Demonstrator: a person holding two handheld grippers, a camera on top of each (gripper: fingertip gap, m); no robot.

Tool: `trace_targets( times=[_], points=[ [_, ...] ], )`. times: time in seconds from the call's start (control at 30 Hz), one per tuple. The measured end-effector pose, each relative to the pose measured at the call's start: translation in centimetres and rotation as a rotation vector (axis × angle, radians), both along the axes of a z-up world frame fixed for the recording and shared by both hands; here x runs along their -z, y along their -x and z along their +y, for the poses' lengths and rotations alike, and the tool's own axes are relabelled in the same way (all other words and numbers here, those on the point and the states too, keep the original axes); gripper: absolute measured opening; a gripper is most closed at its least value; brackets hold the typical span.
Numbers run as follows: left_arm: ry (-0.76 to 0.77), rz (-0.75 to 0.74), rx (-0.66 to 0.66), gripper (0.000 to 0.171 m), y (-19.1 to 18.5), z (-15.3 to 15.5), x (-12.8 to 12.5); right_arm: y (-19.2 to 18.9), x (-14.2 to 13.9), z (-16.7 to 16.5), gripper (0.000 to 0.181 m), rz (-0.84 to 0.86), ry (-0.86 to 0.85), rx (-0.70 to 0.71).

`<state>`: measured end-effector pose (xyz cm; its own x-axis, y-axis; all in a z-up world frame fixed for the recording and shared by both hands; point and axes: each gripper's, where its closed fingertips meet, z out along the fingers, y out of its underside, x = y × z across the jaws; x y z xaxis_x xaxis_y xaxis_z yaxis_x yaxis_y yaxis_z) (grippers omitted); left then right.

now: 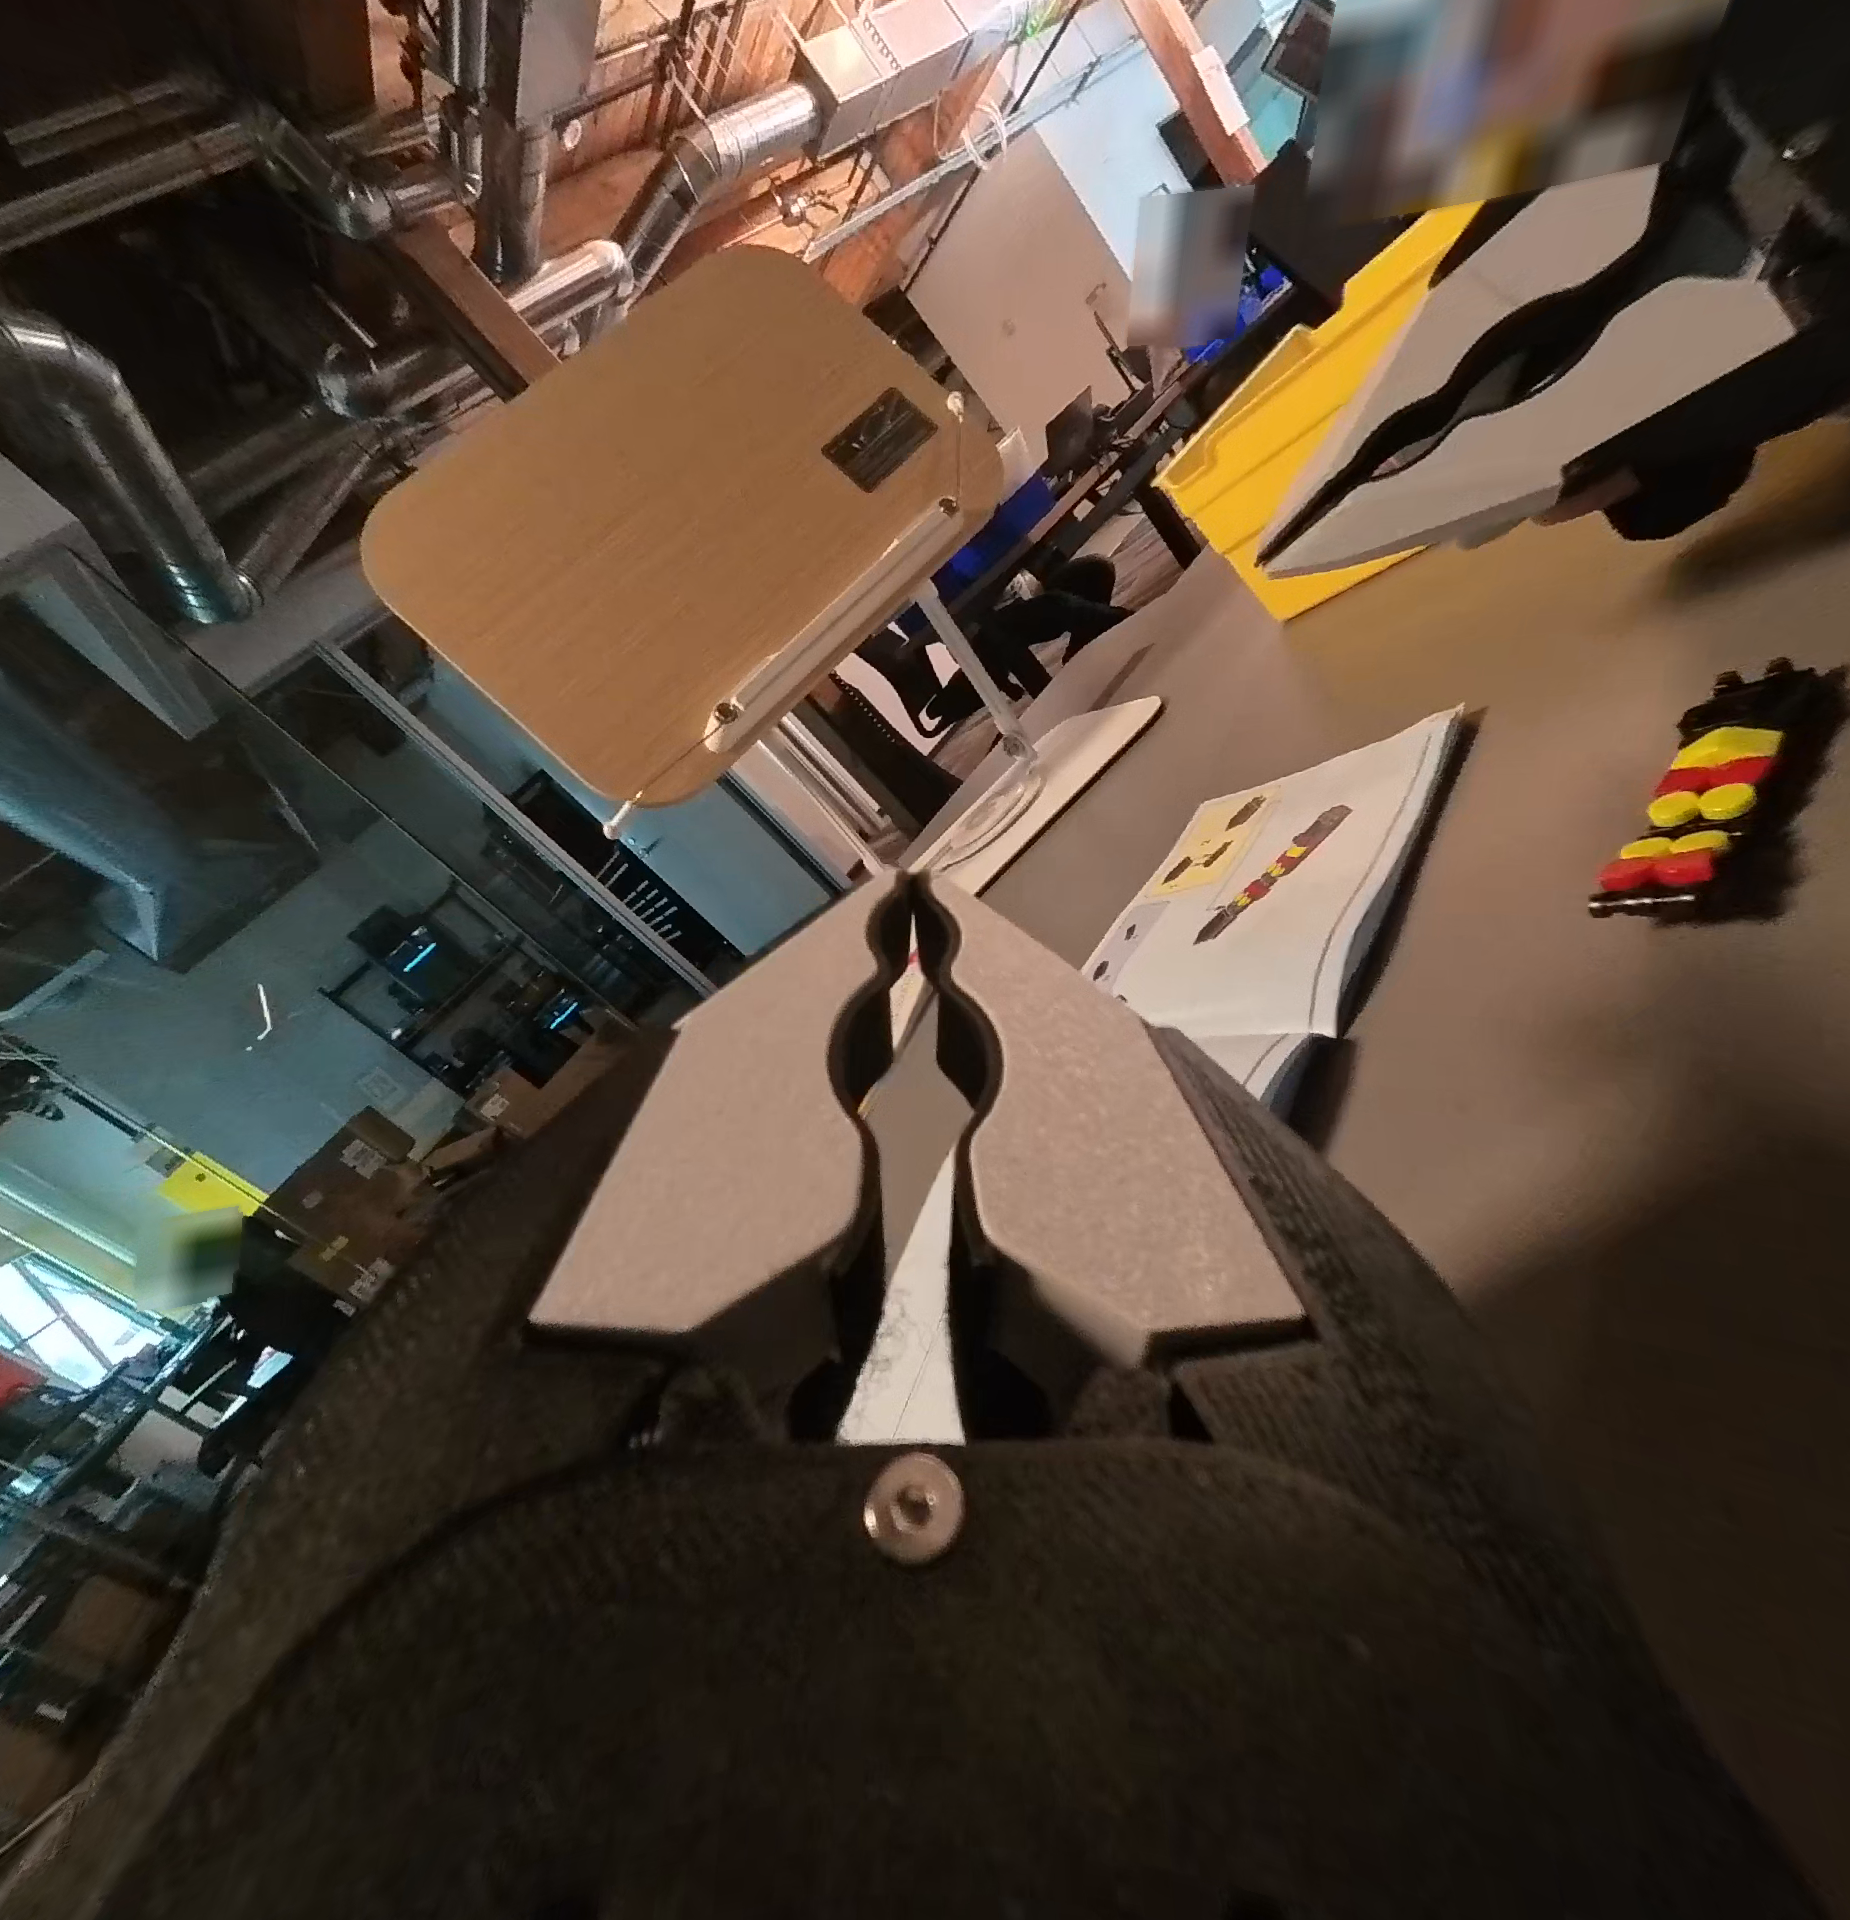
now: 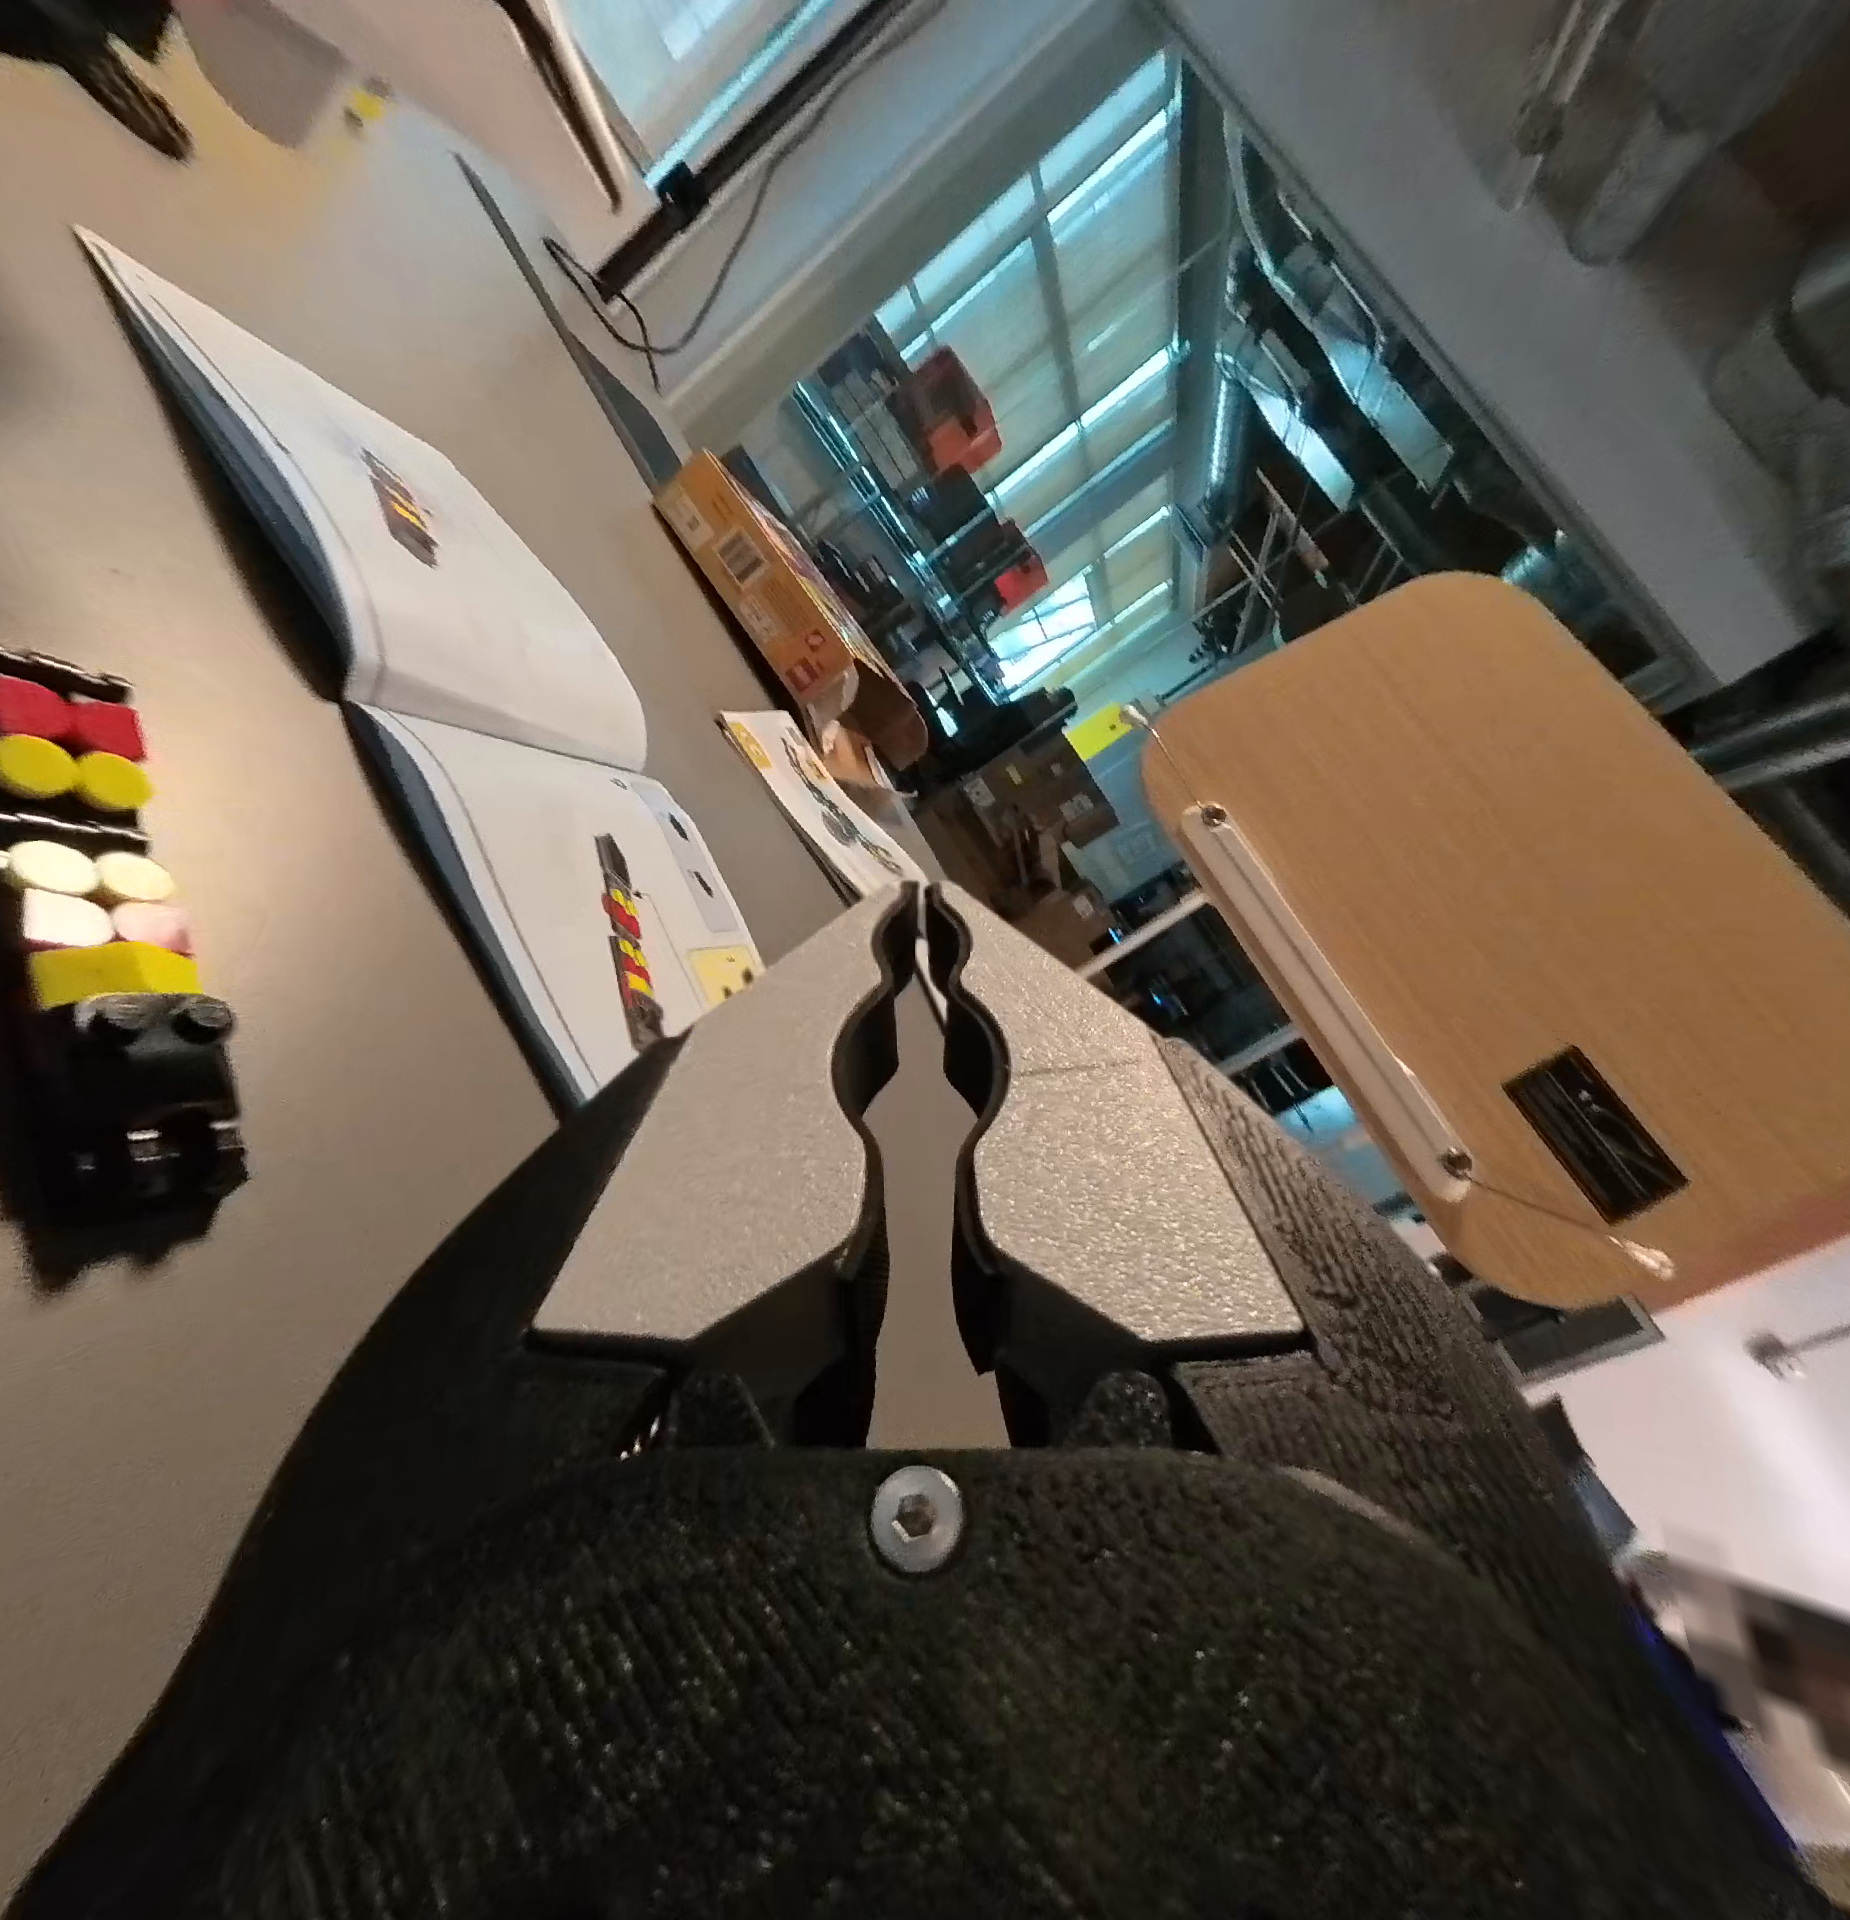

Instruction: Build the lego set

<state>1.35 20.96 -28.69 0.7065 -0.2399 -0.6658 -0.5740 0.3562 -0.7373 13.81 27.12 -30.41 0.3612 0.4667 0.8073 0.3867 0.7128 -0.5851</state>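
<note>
A black lego build with red and yellow round and square pieces on top lies on the grey table, at the right in the left wrist view (image 1: pixel 1710 800) and at the left in the right wrist view (image 2: pixel 90 914). An open instruction booklet (image 1: pixel 1305 873) lies beside it, also in the right wrist view (image 2: pixel 464 665). My left gripper (image 1: pixel 913 883) is shut and empty, held tilted above the table. My right gripper (image 2: pixel 923 891) is shut and empty; it also shows at the upper right of the left wrist view (image 1: pixel 1269 556), apart from the build.
A wooden panel on a clear stand (image 1: pixel 682 530) rises at the table's far side, also in the right wrist view (image 2: pixel 1503 925). A yellow bin (image 1: pixel 1285 416) sits behind the right gripper. An orange lego box (image 2: pixel 765 571) and a leaflet (image 2: pixel 827 810) lie beyond the booklet. About 15 cm separates my left fingertips from my right.
</note>
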Motion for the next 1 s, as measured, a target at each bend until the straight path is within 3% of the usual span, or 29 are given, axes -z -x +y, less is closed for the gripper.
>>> trace_targets(
  times=[0.2, 0.33, 0.43, 0.57, 0.67, 0.73, 0.87, 1.0],
  points=[
    [-0.033, -0.044, 0.019, 0.000, 0.1, -0.7, -1.7, -0.9, 0.4, 2.4, 0.000, -0.041, -0.027, 0.165],
    [0.003, -0.185, 0.037, 0.000, 2.0, -2.0, -7.9, -1.8, 0.8, 3.7, 0.000, -0.093, -0.068, 0.275],
    [0.151, -0.289, -0.108, 0.000, 8.2, -2.2, -12.7, -2.6, 0.7, 4.6, 0.000, -0.087, -0.068, 0.336],
    [0.472, -0.489, -0.336, 0.027, 19.8, -4.5, -13.7, -3.3, 0.5, 5.2, 0.000, -0.077, -0.062, 0.380],
    [0.545, -0.646, -0.614, 0.023, 29.9, -6.8, -11.4, -3.3, 0.7, 5.3, 0.000, -0.092, -0.066, 0.392],
    [0.733, -0.755, -0.711, 0.021, 33.5, -7.8, -7.2, -3.2, 0.9, 5.4, 0.000, -0.104, -0.067, 0.394],
    [1.017, -0.866, -0.779, 0.012, 36.3, -7.7, 0.5, -3.2, 1.1, 5.5, 0.000, -0.111, -0.064, 0.397],
    [1.130, -0.864, -0.869, 0.012, 37.5, -6.9, 5.0, -3.0, 1.3, 5.4, 0.000, -0.123, -0.064, 0.390]
  ],
)
